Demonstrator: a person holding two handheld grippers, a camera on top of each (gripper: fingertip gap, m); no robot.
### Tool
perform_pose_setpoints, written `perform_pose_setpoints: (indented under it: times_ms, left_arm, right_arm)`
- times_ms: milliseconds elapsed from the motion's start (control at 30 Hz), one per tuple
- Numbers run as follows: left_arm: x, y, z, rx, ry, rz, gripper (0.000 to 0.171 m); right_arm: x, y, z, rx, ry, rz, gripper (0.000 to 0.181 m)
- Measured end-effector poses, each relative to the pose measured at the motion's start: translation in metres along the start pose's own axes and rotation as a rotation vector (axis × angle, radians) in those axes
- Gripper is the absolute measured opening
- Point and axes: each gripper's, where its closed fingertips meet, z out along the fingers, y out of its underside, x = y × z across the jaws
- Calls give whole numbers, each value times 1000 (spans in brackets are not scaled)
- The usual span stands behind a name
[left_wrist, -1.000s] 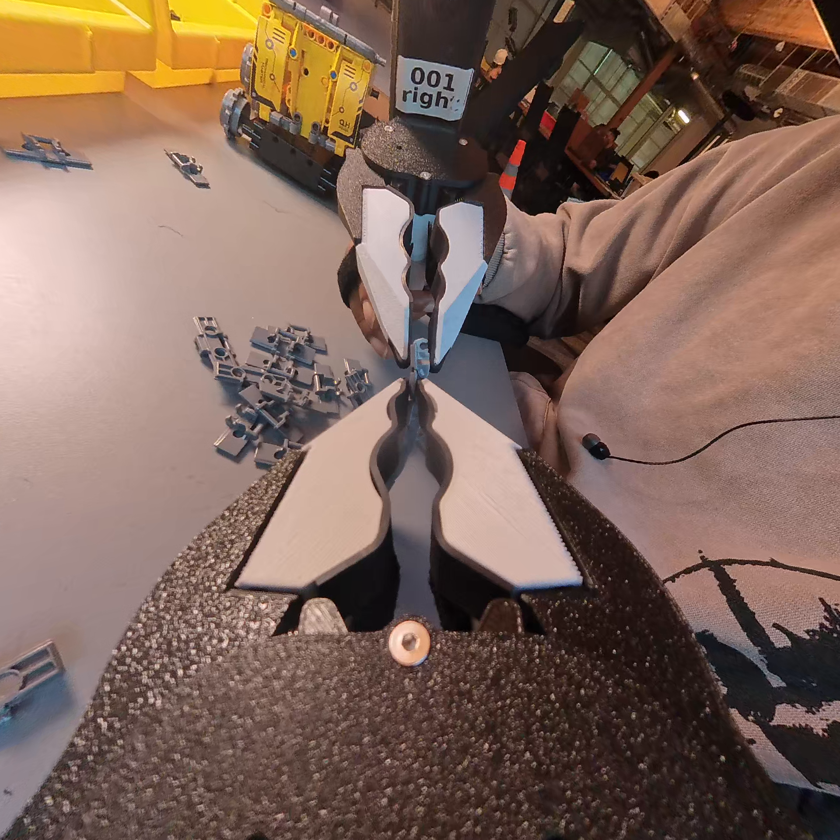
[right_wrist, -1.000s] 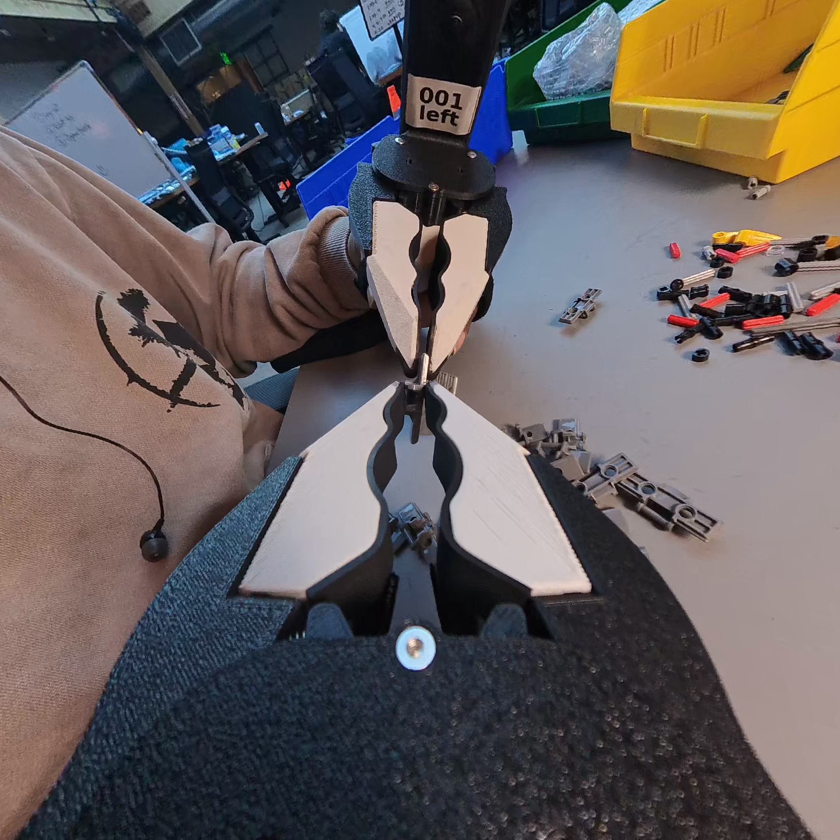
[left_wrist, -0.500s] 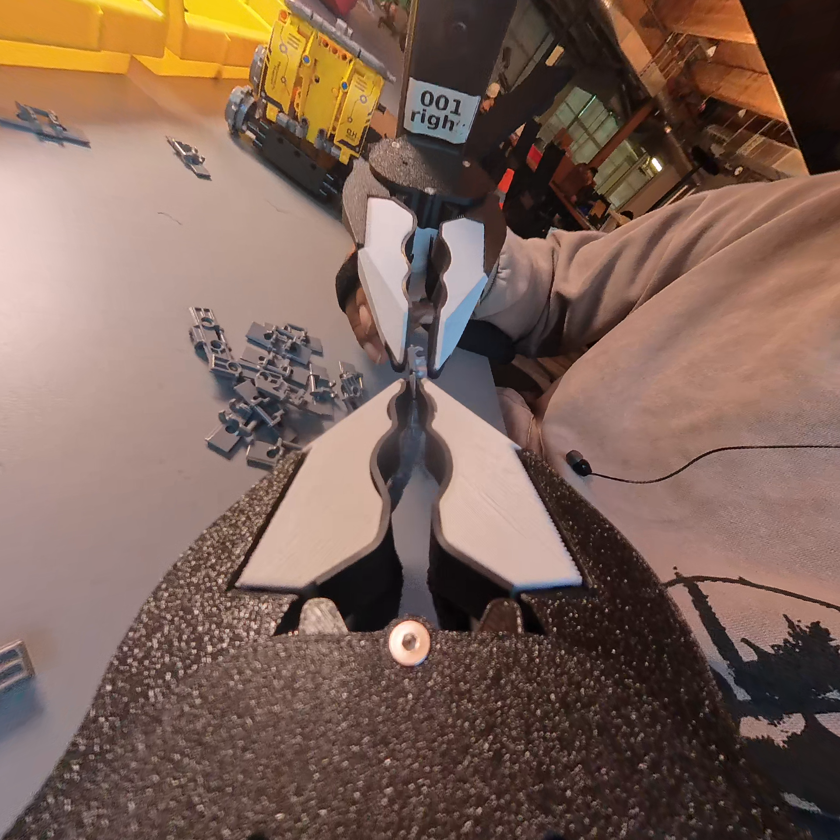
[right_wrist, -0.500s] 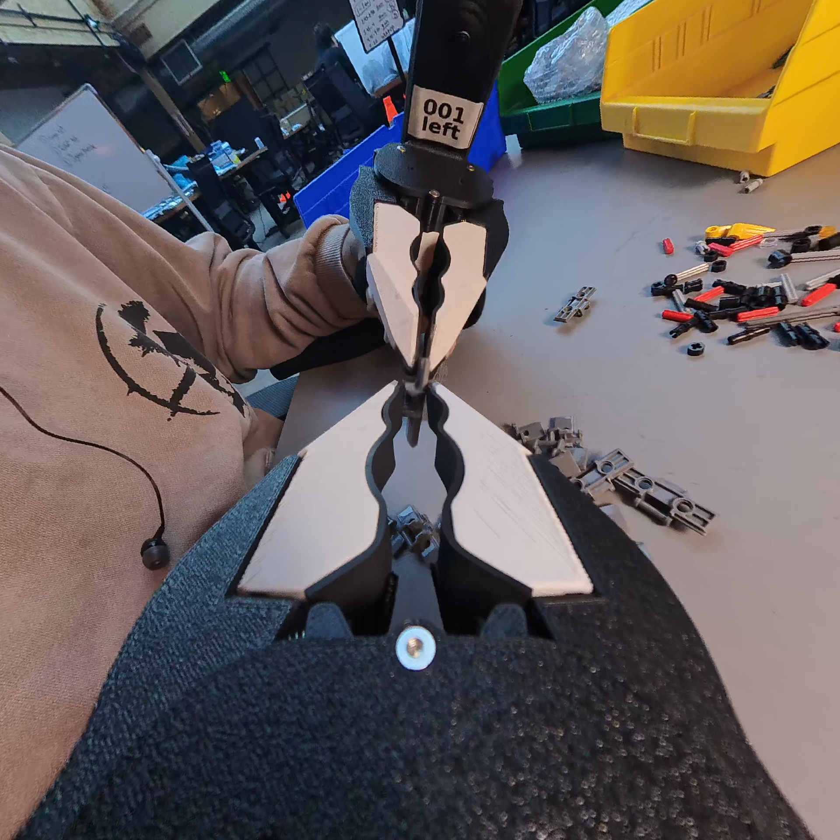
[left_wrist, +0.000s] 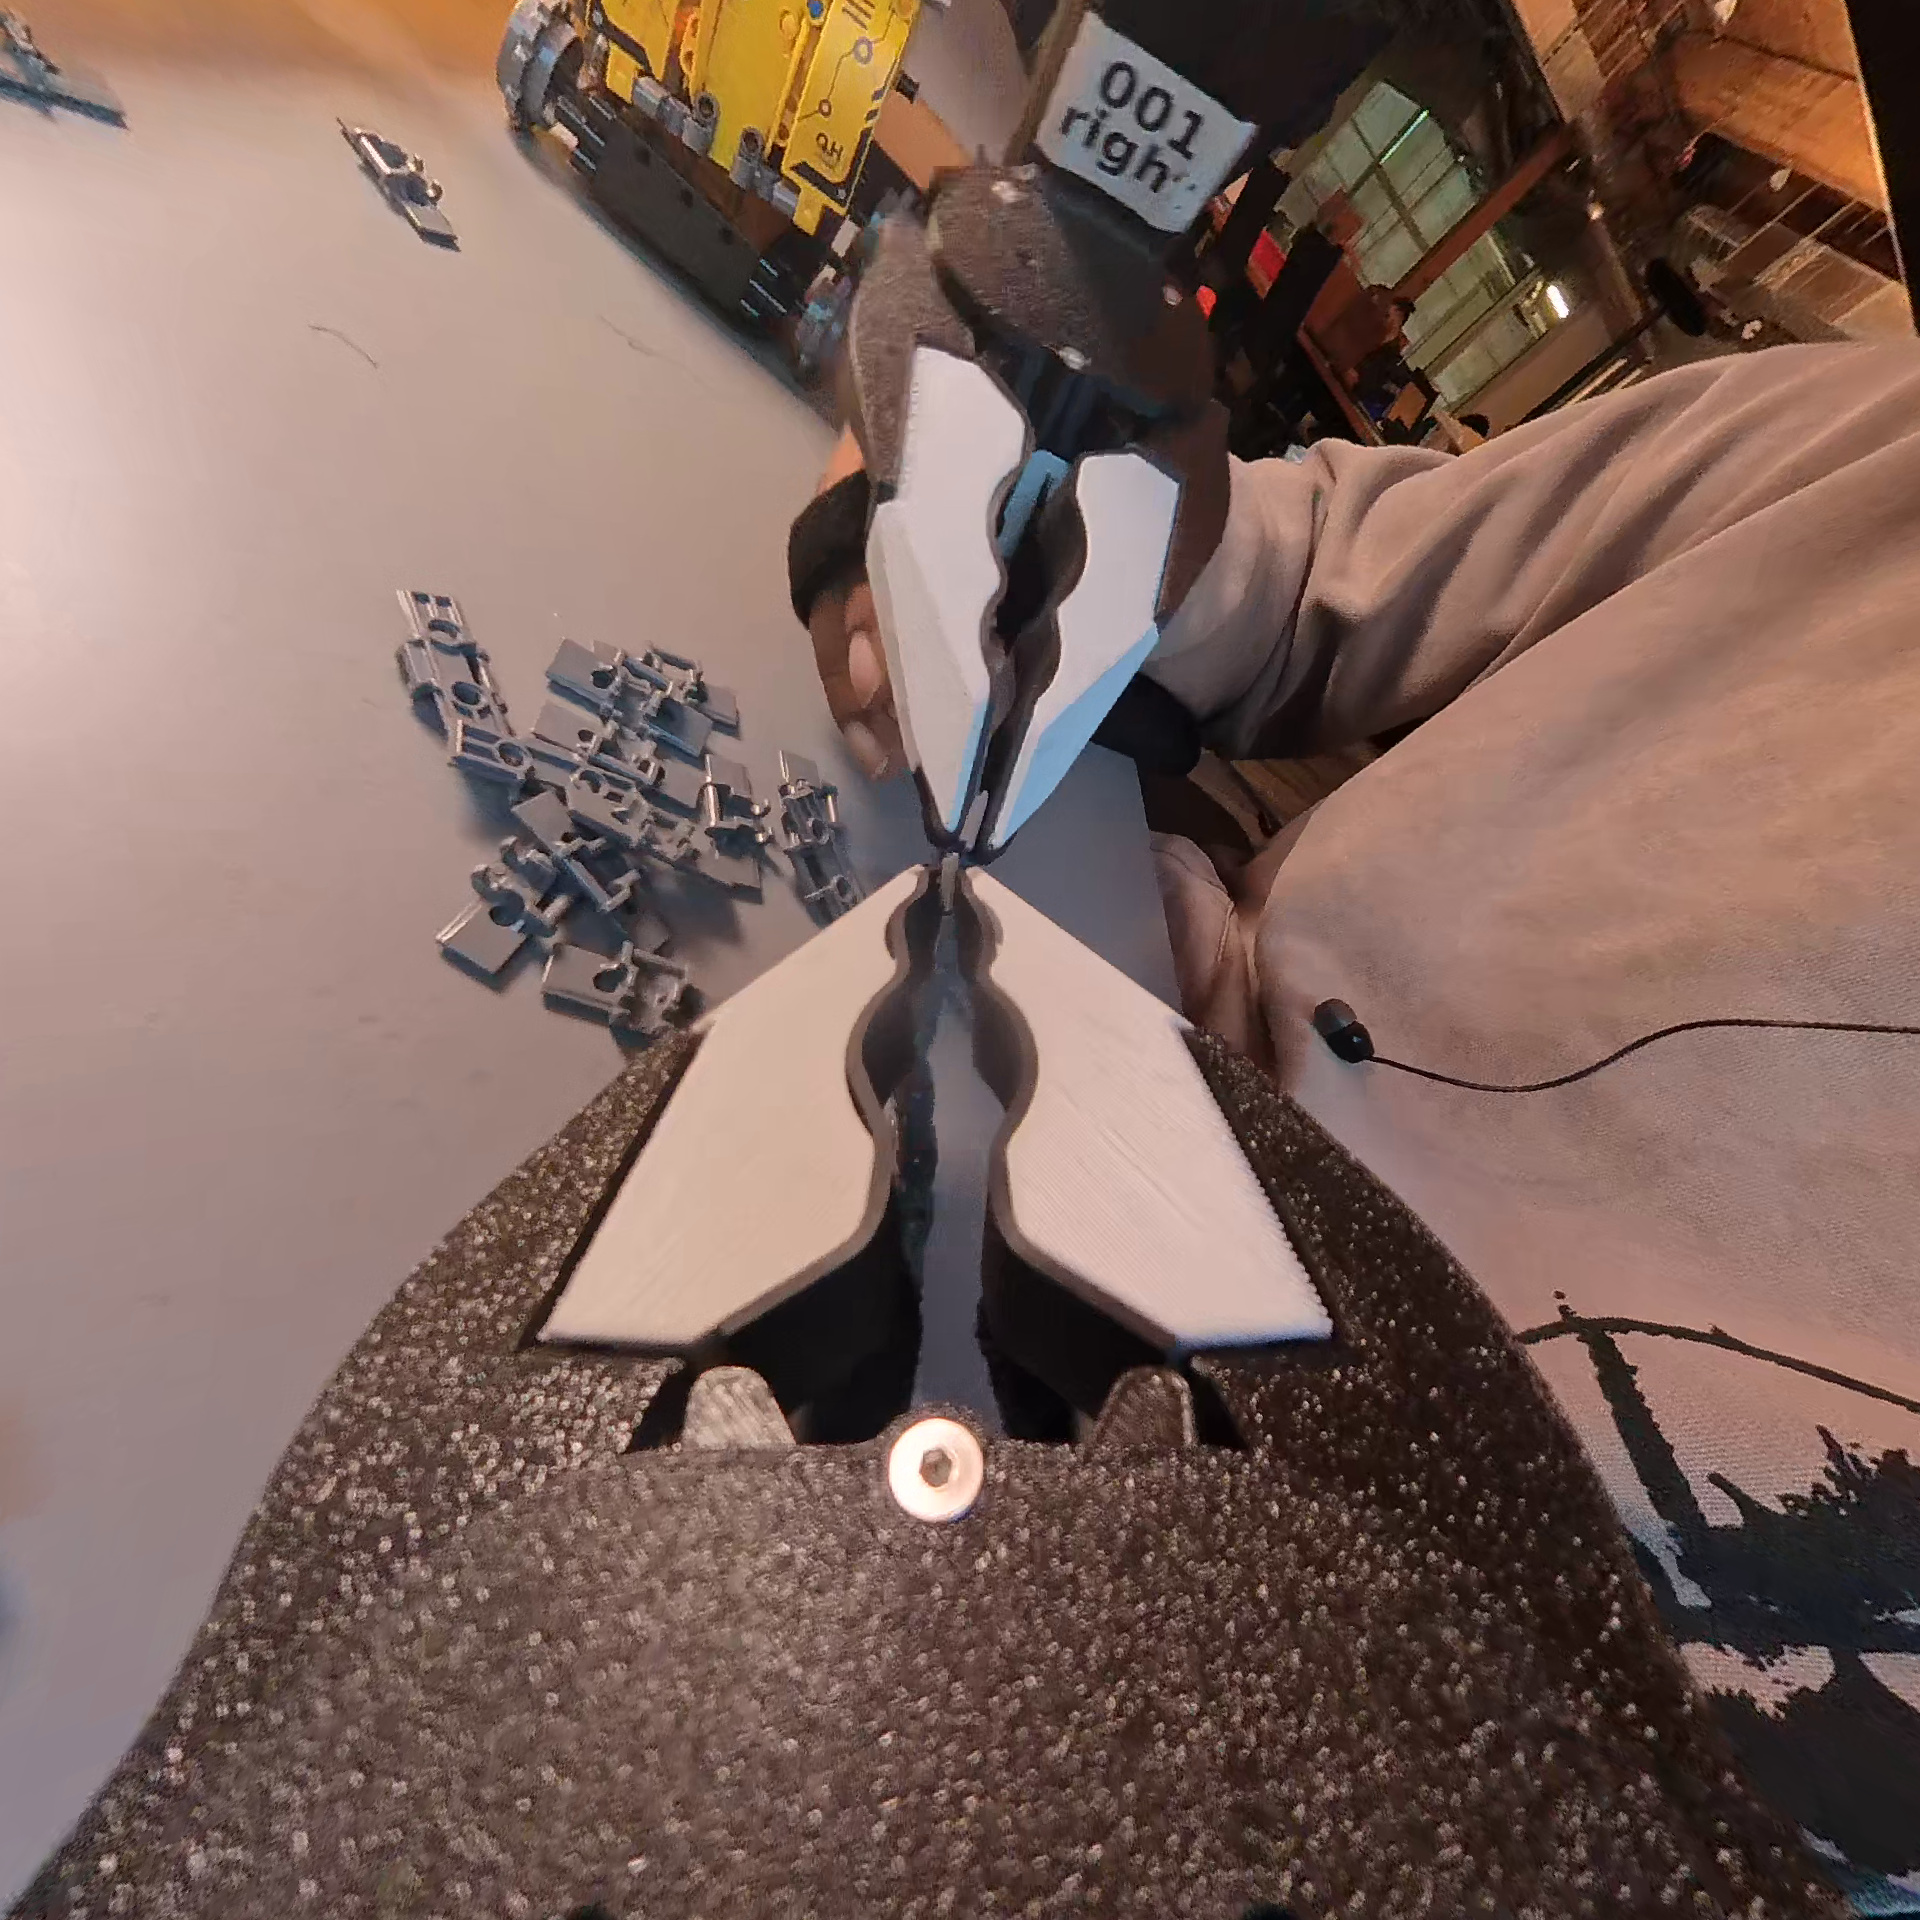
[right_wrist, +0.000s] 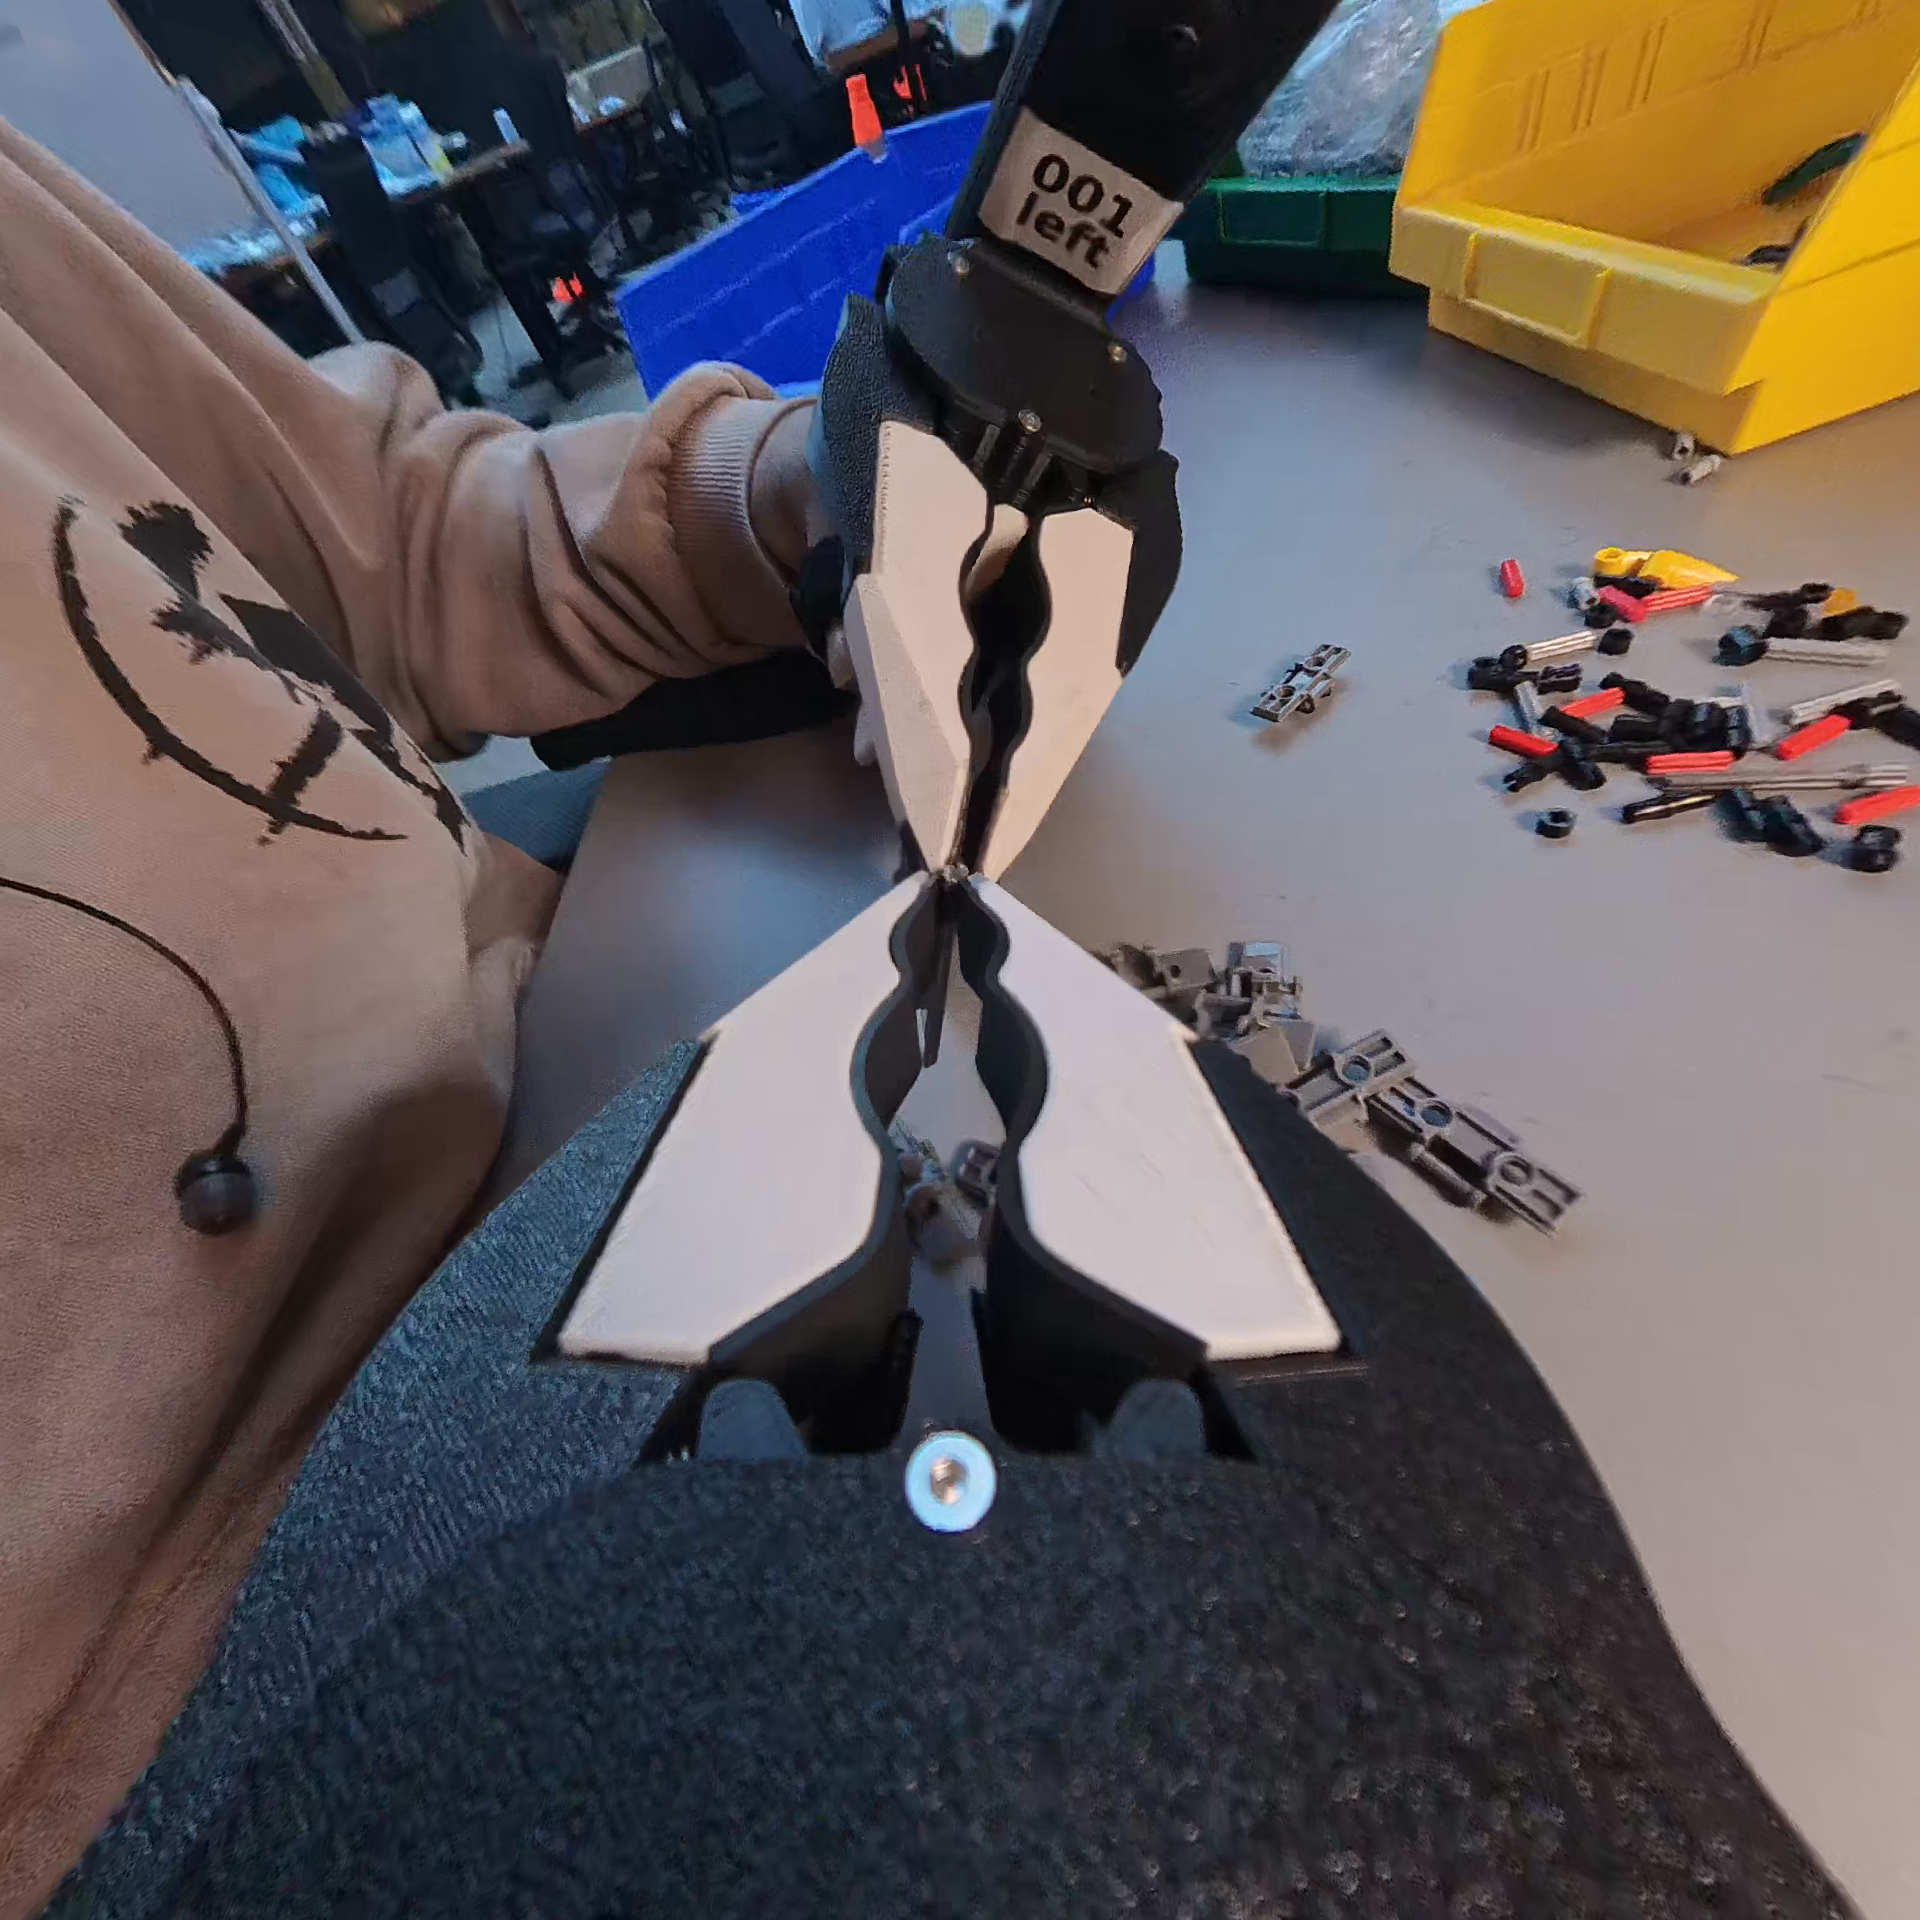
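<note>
My left gripper (left_wrist: 948, 878) is shut on a thin grey plastic piece (left_wrist: 948, 868) that I see edge-on between its fingers. My right gripper (right_wrist: 948, 883) is shut on a thin dark grey piece (right_wrist: 935, 997) of the same kind. The two grippers face each other tip to tip above the table's near edge, and the held pieces meet at the tips. The right gripper shows in the left wrist view (left_wrist: 964, 831), and the left gripper shows in the right wrist view (right_wrist: 956, 860). How the two pieces join is hidden by the fingertips.
A pile of grey link pieces (left_wrist: 603, 800) lies on the grey table (left_wrist: 208, 468), also in the right wrist view (right_wrist: 1351, 1081). Farther off are a yellow-black model (left_wrist: 748, 94), red and black pins (right_wrist: 1714, 707), a yellow bin (right_wrist: 1662, 208) and a blue bin (right_wrist: 790, 270). A person's torso is close. My left and right fingertips are right by each other.
The two grippers have come closer together, so the gap at their tips has closed and the held pieces now touch. The opposite gripper has tilted a little. Both stay shut.
</note>
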Motion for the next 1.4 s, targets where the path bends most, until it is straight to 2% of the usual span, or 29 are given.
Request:
perform_pose_setpoints:
  times_ms: [67,233,300,333,367,433,500,567,633,667,733,833,967,1067,1100,1200,1400]
  left_arm:
    - [-3,5,2,-20,-1,-28,2]
    - [-11,12,5,-54,-42,-41,2]
    - [-20,14,6,-66,-105,-37,2]
    - [-40,13,0,-57,-214,-45,2]
    - [-48,6,-8,-35,-242,-58,2]
    - [-40,0,-15,-24,-222,-26,1]
    - [-31,6,-12,-42,-189,-6,2]
    - [-31,5,-12,-31,-189,-5,2]
    - [-31,0,-15,-7,-179,-11,2]
    - [-32,-1,-15,5,-169,-20,2]
    - [-27,-3,-14,20,-132,-25,2]
    - [-20,-5,-12,32,-98,-14,2]
    - [-3,-12,-8,66,-19,18,1]
    - [3,-10,-6,55,5,37,2]
    - [6,-11,-6,58,23,44,4]
    - [17,-16,-8,84,72,78,16]
    - [16,-22,-11,122,45,117,7]
  right_arm:
    - [0,5,2,-43,40,-94,0]
    - [2,15,6,-106,89,-165,0]
    - [3,19,7,-129,105,-199,0]
    - [-19,17,9,-105,-17,-214,0]
    - [-53,10,17,-60,-155,-179,0]
    - [-41,18,33,-168,54,-507,0]
    - [-23,-11,10,-53,63,-304,0]
    - [5,-8,-11,-47,101,-165,0]
    - [15,-3,-16,-11,104,-41,1]
    - [20,4,-15,-42,121,-24,1]
    - [32,12,-14,-98,201,-70,21]
    - [28,11,-9,-87,177,-53,33]
    - [14,8,1,-79,116,-49,31]
    - [2,5,8,-62,63,-49,8]
    - [0,4,8,-55,50,-47,7]
    - [-3,-4,2,8,-11,40,6]
    - [-4,-16,-6,93,-62,132,6]
